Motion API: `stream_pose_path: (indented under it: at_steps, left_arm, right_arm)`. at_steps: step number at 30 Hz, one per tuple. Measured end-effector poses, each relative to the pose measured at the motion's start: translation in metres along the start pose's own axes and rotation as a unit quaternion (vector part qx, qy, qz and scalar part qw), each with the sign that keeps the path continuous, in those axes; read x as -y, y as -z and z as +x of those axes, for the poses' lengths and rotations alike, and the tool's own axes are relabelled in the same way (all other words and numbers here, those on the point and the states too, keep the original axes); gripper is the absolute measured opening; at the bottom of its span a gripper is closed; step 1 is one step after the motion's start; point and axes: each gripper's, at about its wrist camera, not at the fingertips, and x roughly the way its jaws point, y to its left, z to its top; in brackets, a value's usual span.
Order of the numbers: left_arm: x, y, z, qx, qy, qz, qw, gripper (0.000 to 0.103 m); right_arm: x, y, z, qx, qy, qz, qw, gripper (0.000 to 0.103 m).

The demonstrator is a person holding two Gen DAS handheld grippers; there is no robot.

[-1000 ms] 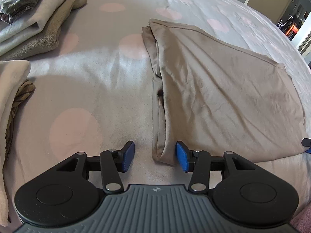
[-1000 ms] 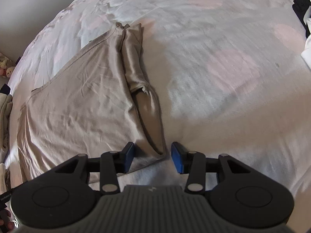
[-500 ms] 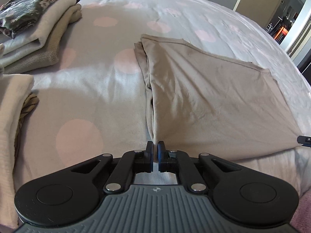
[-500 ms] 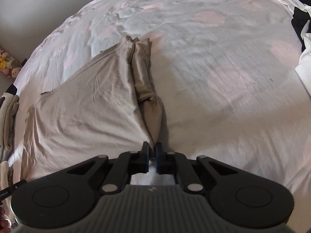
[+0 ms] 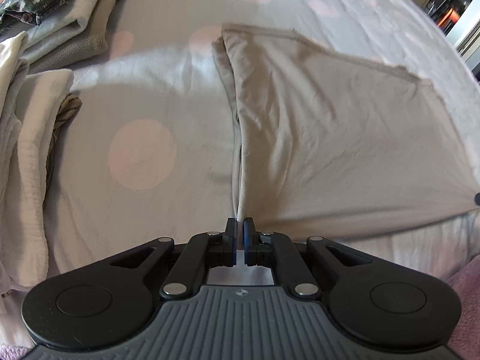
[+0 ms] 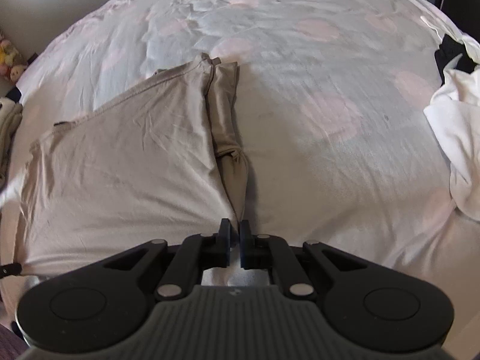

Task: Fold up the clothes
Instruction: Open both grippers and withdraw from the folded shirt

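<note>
Home bedroom, spotted bedspread [image 6: 300, 96], folded laundry stack [image 5: 60, 21], plush toys [image 6: 10, 60]

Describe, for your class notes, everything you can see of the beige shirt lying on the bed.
The beige shirt is a thin, soft, lightly creased knit with stitched hems. It lies mostly flat on the polka-dot bedspread, sleeves folded in along both sides. Its near edge is lifted at two corners: the left gripper is clamped on one corner, the right gripper on the other, pulling the cloth taut between them. A folded sleeve shows beside the body in the right wrist view. Nothing else touches it.
</note>
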Motion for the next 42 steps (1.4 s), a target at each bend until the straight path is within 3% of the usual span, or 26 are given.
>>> stream_pose_path:
  at_steps: [6,10,15,21,23,29,33,36,42]
  left_arm:
    - [-0.006,0.002,0.012,-0.026,0.004,-0.015,0.9995,0.003]
    - [-0.012,0.005,0.01,-0.029,0.015,-0.025,0.9992,0.006]
    - [-0.016,0.009,0.0,-0.016,0.004,-0.035,0.9993,0.025]
    - [-0.026,0.01,-0.019,0.035,0.008,-0.067,0.9971,0.027]
    - [-0.028,0.007,-0.023,0.051,0.017,-0.076,0.9957,0.027]
    - [-0.021,-0.008,-0.025,0.07,0.019,-0.062,0.9954,0.027]
    - [-0.015,-0.019,-0.026,0.081,0.018,-0.048,0.9954,0.036]
    - [-0.011,-0.027,-0.026,0.088,0.017,-0.037,0.9952,0.037]
    - [-0.02,-0.066,-0.013,0.11,0.021,-0.024,0.9934,0.037]
  right_arm:
    - [-0.024,-0.003,0.022,-0.039,0.059,-0.078,0.994,0.007]
    - [-0.022,-0.003,0.027,-0.063,0.059,-0.078,0.993,0.011]
    - [-0.009,-0.001,0.01,-0.036,0.052,-0.027,0.998,0.016]
    - [0.01,0.003,-0.017,0.046,0.03,0.041,0.998,0.032]
    - [0.015,0.002,-0.019,0.057,0.01,0.06,0.997,0.047]
    - [0.016,-0.002,-0.016,0.059,-0.016,0.075,0.995,0.048]
    - [0.013,-0.007,-0.012,0.054,-0.013,0.067,0.996,0.048]
    - [0.014,-0.014,-0.01,0.057,-0.025,0.065,0.996,0.048]
    - [0.011,-0.031,0.0,0.08,-0.049,0.072,0.993,0.055]
